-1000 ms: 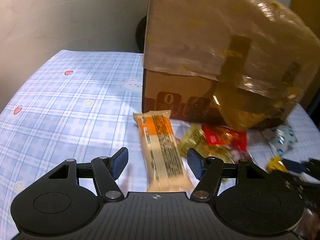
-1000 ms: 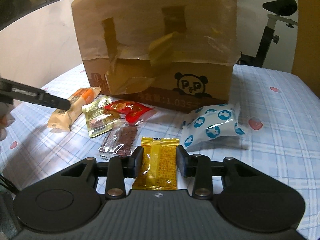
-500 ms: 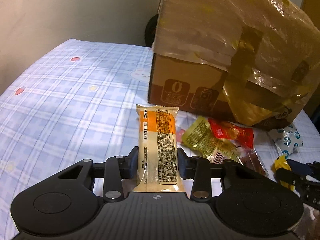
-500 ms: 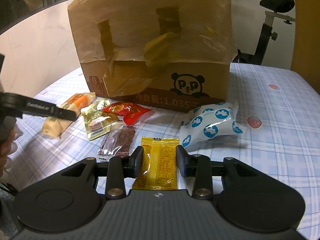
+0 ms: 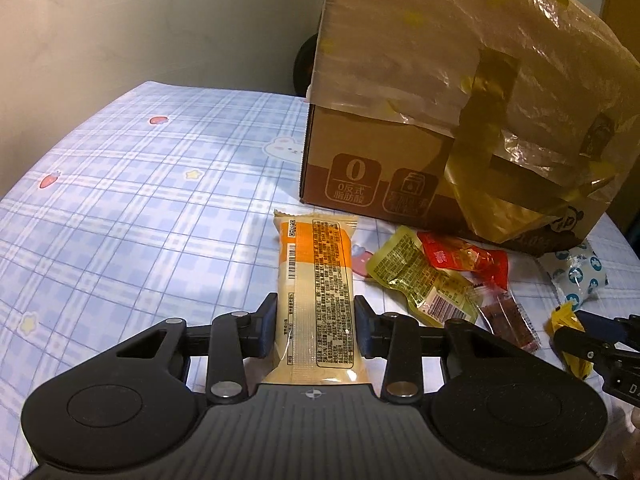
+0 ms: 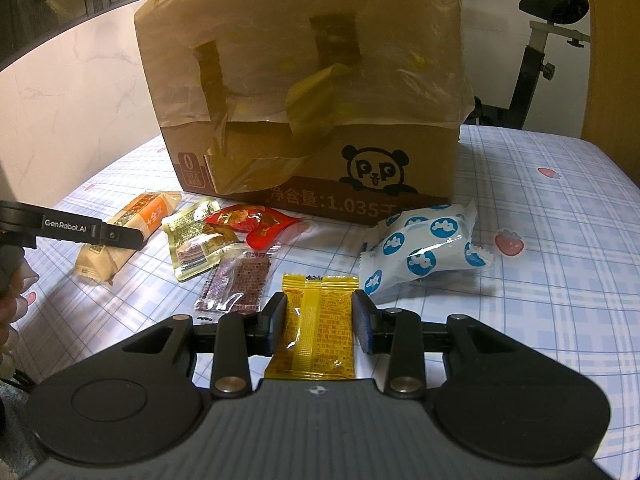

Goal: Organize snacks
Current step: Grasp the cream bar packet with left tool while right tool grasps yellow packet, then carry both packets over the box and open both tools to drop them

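A long orange-and-cream snack bar [image 5: 316,280] lies on the blue checked cloth, and my left gripper [image 5: 316,332] is shut on its near half, pads pressing both sides. From the right wrist view the same snack bar [image 6: 132,224] shows at the left with the left gripper [image 6: 120,236] across it. My right gripper [image 6: 320,324] is shut on a yellow snack packet [image 6: 318,328]. Between them lie a yellow-green packet [image 6: 194,236], a red packet [image 6: 256,224] and a clear packet of dark brown snack [image 6: 236,284]. A white packet with blue dots [image 6: 424,248] rests to the right.
A big cardboard box [image 6: 312,100] draped in plastic film and tape stands just behind the snacks. The blue checked cloth [image 5: 140,200] stretches bare to the left. An exercise bike [image 6: 552,40] stands behind the table at the right. A person's hand [image 6: 12,296] shows at the left edge.
My left gripper has closed from wide open onto the orange snack bar and shifted slightly forward over it. The right gripper has kept still on the yellow packet.
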Available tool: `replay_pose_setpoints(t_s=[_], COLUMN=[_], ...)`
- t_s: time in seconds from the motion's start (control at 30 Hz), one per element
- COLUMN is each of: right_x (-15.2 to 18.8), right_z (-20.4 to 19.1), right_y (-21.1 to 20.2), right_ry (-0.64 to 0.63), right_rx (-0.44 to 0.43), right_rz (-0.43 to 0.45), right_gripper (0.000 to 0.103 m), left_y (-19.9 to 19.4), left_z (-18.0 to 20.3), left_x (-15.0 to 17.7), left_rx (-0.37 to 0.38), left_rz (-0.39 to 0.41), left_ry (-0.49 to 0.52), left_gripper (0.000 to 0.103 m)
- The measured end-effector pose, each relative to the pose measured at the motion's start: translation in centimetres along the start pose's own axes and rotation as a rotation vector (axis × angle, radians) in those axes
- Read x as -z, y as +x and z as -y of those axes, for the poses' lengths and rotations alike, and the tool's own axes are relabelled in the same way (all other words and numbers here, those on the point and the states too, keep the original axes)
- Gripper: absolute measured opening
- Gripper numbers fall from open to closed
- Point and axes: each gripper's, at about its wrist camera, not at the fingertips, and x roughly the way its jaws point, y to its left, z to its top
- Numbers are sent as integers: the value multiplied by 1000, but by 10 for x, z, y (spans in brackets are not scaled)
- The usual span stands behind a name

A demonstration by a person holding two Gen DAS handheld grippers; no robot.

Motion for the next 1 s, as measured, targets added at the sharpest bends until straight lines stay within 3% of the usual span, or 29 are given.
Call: replay_pose_setpoints(t_s=[0.2, 0.53, 1.0], right_x=[0, -10, -137], right_z=[0, -2, -11], right_y=[0, -25, -103], right_ry=[-1, 11, -65], right_rx=[1, 24, -54], right_rz=[-1, 57, 409], right_gripper=[38, 38, 38], left_y=[-9, -50, -139], left_z=[-1, -5, 12], left_x=[0, -18, -99], left_rx=[9, 30, 148], left_rz=[-9, 91, 368], left_ry=[-21, -19, 27], left_gripper=[40, 40, 40])
